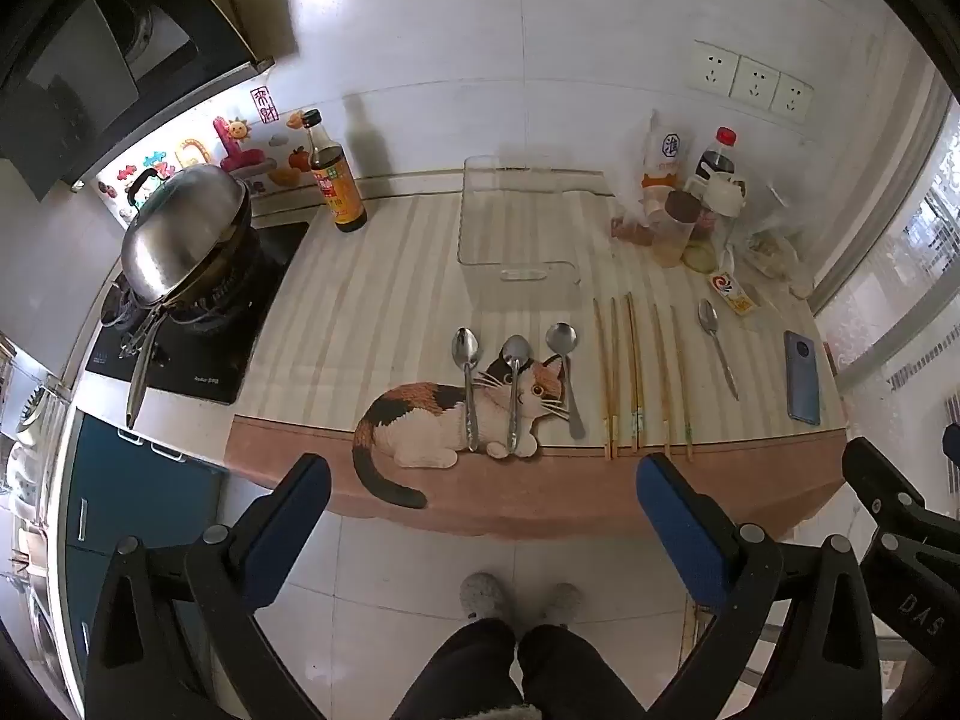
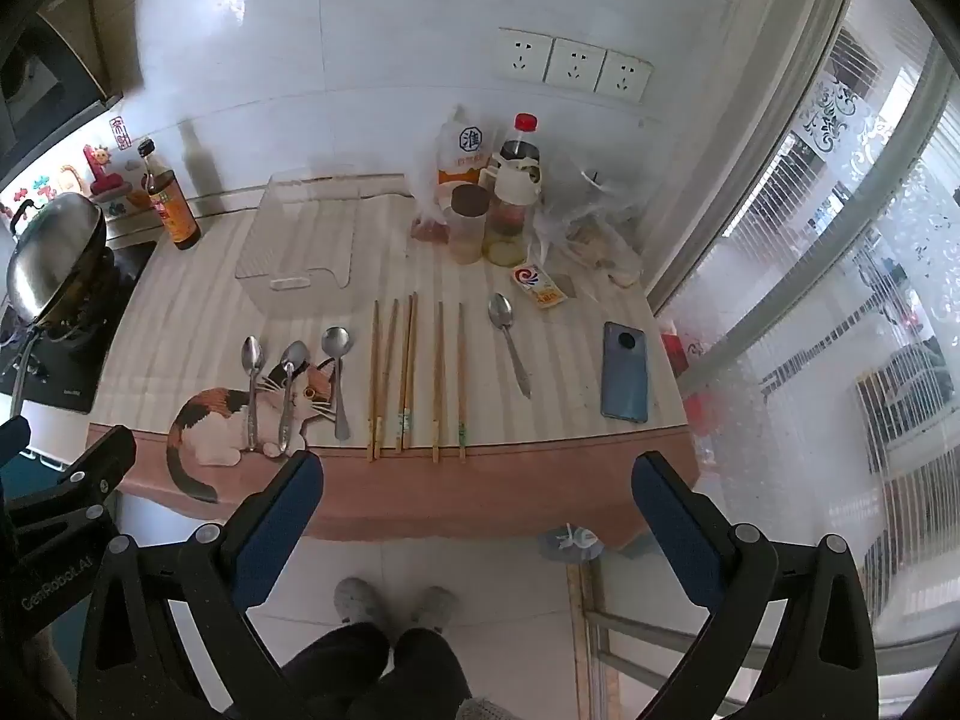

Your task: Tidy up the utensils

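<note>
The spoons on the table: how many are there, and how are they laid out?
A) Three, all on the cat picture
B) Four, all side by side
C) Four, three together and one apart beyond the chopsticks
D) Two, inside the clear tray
C: three spoons lie together by the cat picture, and a fourth spoon lies alone past the chopsticks, toward the phone.

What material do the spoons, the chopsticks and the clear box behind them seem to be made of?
The spoons look like polished metal, probably stainless steel: silver-grey bowls with bright highlights. The chopsticks look like bamboo or wood: matte pale tan sticks, some with a small green mark near one end. The clear box looks like transparent plastic: the striped mat shows through its walls; glass cannot be excluded.
</note>
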A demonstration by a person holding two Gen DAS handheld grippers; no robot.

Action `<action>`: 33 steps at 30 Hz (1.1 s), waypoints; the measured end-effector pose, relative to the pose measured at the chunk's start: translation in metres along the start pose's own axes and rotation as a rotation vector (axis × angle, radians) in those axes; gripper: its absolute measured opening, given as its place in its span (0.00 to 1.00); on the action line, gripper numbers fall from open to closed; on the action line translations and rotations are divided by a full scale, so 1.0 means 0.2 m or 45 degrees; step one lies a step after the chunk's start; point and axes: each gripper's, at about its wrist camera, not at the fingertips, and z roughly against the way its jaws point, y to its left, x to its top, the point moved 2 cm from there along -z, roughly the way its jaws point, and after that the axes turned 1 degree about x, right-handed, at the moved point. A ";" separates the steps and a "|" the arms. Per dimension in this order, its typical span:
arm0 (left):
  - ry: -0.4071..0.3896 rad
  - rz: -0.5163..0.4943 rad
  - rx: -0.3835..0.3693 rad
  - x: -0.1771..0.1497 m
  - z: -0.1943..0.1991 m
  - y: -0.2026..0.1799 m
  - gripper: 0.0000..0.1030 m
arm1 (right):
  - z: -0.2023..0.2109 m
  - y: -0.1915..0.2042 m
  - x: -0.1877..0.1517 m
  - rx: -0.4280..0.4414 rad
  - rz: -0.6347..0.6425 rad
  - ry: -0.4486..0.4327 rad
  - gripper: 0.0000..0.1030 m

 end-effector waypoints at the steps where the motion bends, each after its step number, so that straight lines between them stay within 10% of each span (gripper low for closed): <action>1: -0.001 -0.001 0.001 0.00 0.00 0.00 1.00 | 0.00 0.00 0.00 -0.003 0.004 0.001 1.00; 33: -0.006 0.003 0.003 -0.03 0.05 -0.04 1.00 | 0.04 -0.03 -0.02 -0.013 0.005 -0.009 1.00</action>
